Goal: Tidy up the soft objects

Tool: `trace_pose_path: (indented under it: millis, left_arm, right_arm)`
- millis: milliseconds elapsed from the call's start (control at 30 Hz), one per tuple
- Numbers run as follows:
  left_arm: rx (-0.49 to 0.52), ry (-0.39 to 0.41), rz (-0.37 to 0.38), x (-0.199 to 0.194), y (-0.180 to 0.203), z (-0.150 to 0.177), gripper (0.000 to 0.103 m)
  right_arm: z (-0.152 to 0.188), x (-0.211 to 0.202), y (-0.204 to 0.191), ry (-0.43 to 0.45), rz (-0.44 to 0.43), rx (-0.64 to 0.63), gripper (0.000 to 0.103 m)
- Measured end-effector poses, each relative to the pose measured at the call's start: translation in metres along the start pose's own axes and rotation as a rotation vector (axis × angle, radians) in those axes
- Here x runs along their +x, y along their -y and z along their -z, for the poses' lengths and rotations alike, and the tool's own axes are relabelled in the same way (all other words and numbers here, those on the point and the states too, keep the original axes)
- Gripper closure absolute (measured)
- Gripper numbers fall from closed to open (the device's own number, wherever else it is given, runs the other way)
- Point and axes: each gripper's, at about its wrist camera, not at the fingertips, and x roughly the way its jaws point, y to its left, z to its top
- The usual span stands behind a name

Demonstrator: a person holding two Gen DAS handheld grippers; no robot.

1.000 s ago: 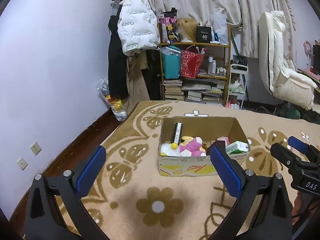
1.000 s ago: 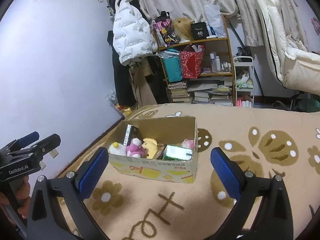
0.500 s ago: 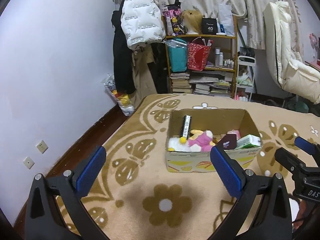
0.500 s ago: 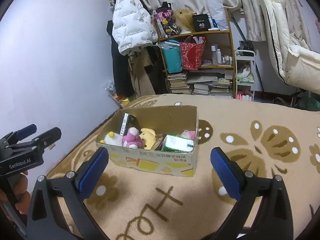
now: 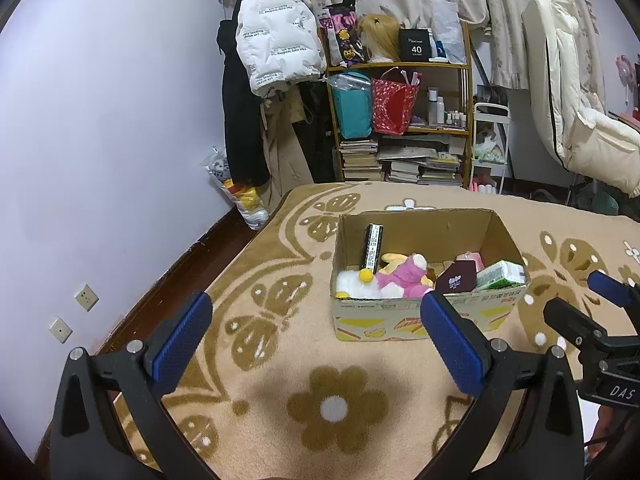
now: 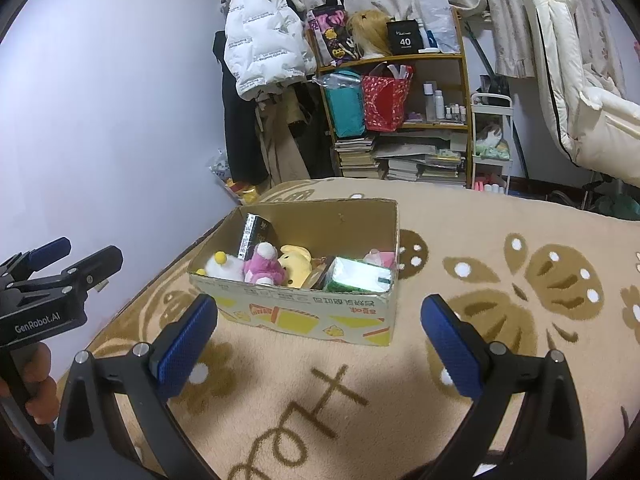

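A tan flower-patterned rug [image 5: 280, 380] covered the floor, and on it sat an open cardboard box [image 6: 304, 316], its long side running across in front of both grippers. The left gripper [image 5: 316, 336] and right gripper [image 6: 320, 336] hovered short of it, each with fingers spread wide and empty. Inside, toward the left end, lay a pink plush toy [image 5: 404, 276] between a white plush [image 5: 354, 282] and a yellow one [image 6: 298, 266]; a green tissue pack [image 6: 358, 276] filled the right end. I judged the left gripper slightly nearer the pink toy

Box [image 5: 420, 316] lower contents hidden.
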Motion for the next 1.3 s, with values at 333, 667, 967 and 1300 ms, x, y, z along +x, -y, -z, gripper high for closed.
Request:
trace_pose_path:
  millis: [333, 667, 967, 1300]
  left_arm:
    - [0.004, -0.002, -0.001, 0.0008, 0.0004, 0.0009, 0.000]
    - [0.005, -0.007, -0.001, 0.0028, -0.0013, 0.0023, 0.000]
    - [0.005, -0.007, -0.001, 0.0033, -0.0028, 0.0030, 0.000]
    - [0.005, -0.009, -0.001, 0.0041, -0.0037, 0.0032, 0.000]
  right_arm:
    - [0.0034, 0.0013, 0.0029, 0.002, 0.005, 0.006, 0.000]
    - [0.0029, 0.0008, 0.0036, 0.001, 0.005, 0.004, 0.000]
    - [0.0028, 0.0011, 0.0050, 0.000, 0.002, 0.007, 0.000]
    - [0.0033, 0.0009, 0.0057, 0.000, 0.004, 0.009, 0.000]
